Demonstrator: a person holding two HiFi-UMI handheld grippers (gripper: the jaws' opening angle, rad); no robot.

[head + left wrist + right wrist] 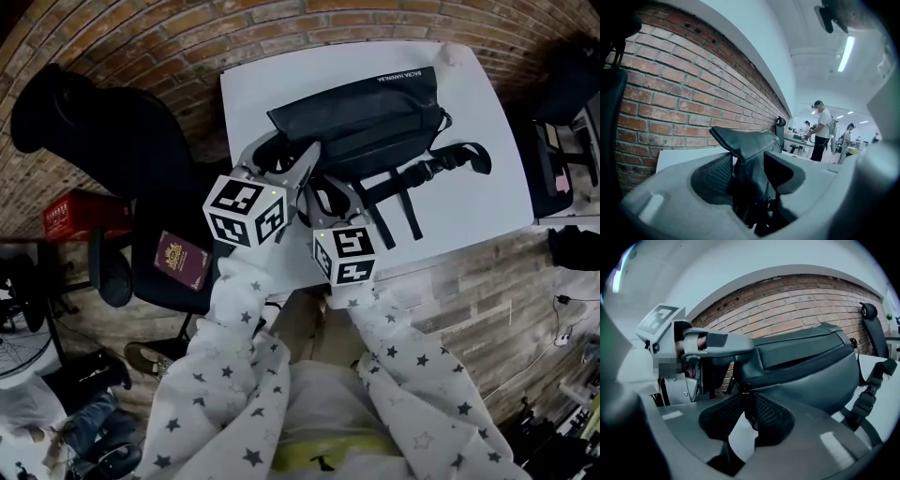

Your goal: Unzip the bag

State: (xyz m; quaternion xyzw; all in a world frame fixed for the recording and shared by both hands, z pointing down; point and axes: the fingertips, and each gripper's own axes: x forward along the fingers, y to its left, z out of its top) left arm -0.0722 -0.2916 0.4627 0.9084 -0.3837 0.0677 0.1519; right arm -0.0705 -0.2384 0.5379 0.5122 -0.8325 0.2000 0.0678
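Now left fingers (713,176) straddle bag (375,117), right fingers (772,416) zip-pull (748,407).

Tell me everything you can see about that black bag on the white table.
The bag is a black, smooth-looking pouch with white lettering along one edge and black buckled straps trailing beside it. It lies on the white table, and its zip looks closed. One end sits between the open jaws of the left gripper. The zip pull hangs between the jaws of the right gripper, which stand slightly apart.
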